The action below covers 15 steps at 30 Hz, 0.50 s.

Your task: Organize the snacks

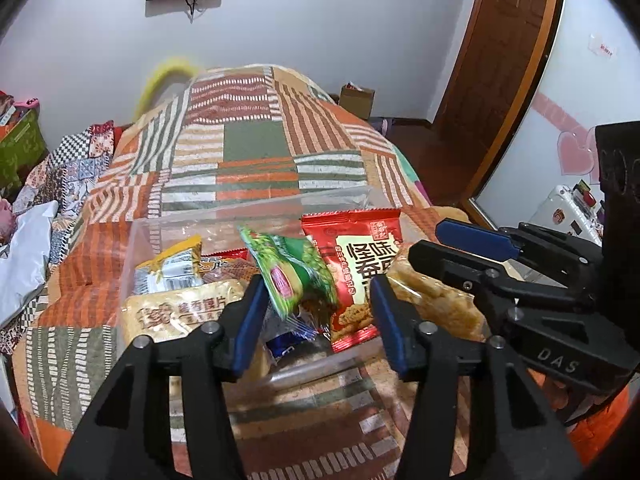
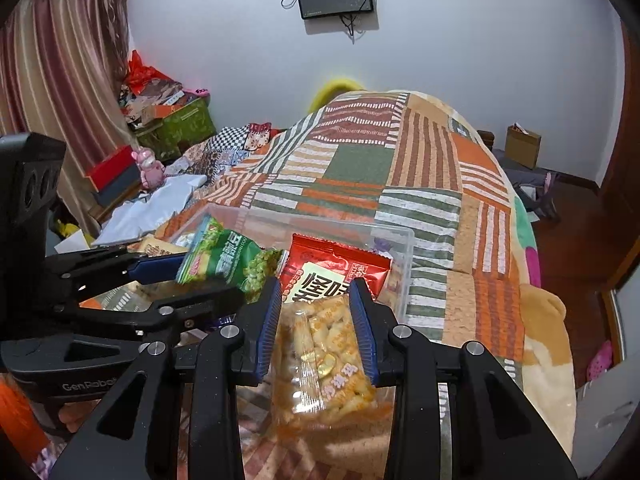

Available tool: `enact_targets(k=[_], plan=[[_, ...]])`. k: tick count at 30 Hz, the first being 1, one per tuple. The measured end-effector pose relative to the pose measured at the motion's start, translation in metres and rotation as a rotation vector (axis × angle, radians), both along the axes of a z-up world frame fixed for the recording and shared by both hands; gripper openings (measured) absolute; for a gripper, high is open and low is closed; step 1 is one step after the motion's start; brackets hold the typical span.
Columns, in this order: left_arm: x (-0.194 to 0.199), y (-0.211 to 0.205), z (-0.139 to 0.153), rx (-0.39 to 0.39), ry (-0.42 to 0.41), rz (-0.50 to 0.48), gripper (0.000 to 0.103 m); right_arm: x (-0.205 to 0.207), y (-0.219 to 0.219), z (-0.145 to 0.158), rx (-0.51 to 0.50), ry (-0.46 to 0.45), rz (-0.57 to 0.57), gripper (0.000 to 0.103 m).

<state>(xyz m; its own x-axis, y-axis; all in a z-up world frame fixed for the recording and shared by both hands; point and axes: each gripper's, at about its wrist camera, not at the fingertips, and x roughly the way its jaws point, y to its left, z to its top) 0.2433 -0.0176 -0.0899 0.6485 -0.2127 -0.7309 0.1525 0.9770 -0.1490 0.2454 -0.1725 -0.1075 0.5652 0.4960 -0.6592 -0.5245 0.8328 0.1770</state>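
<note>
The left tool [image 1: 316,312] is seen with its blue-padded fingers apart, and a green crinkled foil packet [image 1: 296,272] printed with peas stands tilted between them; whether the pads press on it cannot be told from either view. The right tool [image 2: 314,328] is closed on a clear plastic packet of pale, lumpy rice crackers [image 2: 324,360], its ribbed blue pads pressed against both long edges. This packet is held just at the near right corner of a clear, straight-walled plastic box [image 1: 224,220] that is set on the bed [image 1: 256,152]. Inside the box a glossy red packet [image 1: 360,264] with large printed characters is propped upright against the far wall, a tan biscuit packet [image 1: 180,312] lies flat at the left, and a yellow-and-white wrapper [image 1: 172,268] is seen behind it. The bed is covered by a soft quilt patterned in orange, green and cream striped patches.
</note>
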Motion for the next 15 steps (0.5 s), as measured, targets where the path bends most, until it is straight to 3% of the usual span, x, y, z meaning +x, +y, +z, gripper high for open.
enact_targets(k=[5, 7, 15], plan=[[-0.025, 0.005, 0.023, 0.014, -0.079, 0.024, 0.064, -0.016, -0.009, 0.016, 0.020, -0.026, -0.001, 0.035], [-0.038, 0.010, 0.034, 0.003, -0.112, 0.034, 0.064, -0.026, -0.014, 0.026, 0.035, -0.051, -0.007, 0.043], [-0.093, 0.020, 0.071, -0.016, -0.232, 0.062, 0.064, -0.070, -0.028, 0.060, 0.091, -0.134, -0.007, 0.049]])
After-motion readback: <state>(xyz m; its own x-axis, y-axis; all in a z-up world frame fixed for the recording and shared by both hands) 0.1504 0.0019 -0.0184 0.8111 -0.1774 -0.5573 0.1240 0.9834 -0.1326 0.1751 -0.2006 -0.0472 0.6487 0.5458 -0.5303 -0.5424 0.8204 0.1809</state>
